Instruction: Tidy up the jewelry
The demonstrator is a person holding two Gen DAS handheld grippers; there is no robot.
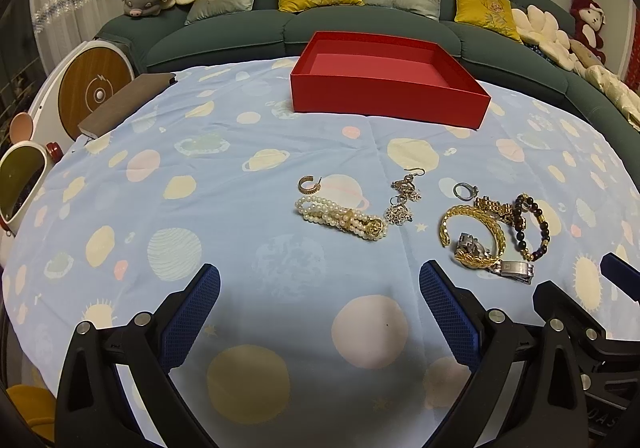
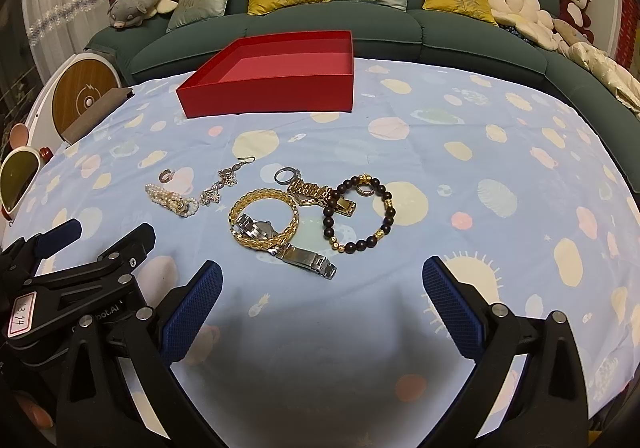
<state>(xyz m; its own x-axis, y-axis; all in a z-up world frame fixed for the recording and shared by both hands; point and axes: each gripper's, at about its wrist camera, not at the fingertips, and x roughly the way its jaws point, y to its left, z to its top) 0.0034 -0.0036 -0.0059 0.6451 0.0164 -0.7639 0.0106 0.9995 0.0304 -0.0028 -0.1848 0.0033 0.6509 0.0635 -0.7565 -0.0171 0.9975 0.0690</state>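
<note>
1. I see the jewelry spread on the blue planet-print cloth (image 2: 440, 152), all of it outside the red box (image 2: 280, 88), which sits open at 12 o'clock from the pile near the sofa (image 2: 460, 36)

2. From my right wrist camera the gold chain bangle (image 2: 264, 222) lies over a silver watch (image 2: 304, 258), so I cannot make out the watch face in full; at its 2 o'clock a gold watch (image 2: 320, 194) overlaps the dark bead bracelet (image 2: 358, 214), with a silver ring (image 2: 286, 175) touching the gold watch's far end

3. At 9 o'clock from the bangle lie a pearl bracelet (image 2: 172, 200), a small gold hoop earring (image 2: 166, 176) and a tangled silver drop earring (image 2: 224, 184), whose links I cannot separate

4. My left wrist camera shows the pearl bracelet (image 1: 340, 218) and hoop (image 1: 309, 184) far more clearly, but hides most of the gold watch (image 1: 494, 206) behind the bangle (image 1: 472, 232)

5. Both tongs are released and grasp nothing: left gripper (image 1: 320, 288) low over bare cloth, right gripper (image 2: 322, 288) just short of the silver watch

6. Each camera catches the other tool only partly, cut off at the frame edge
</note>
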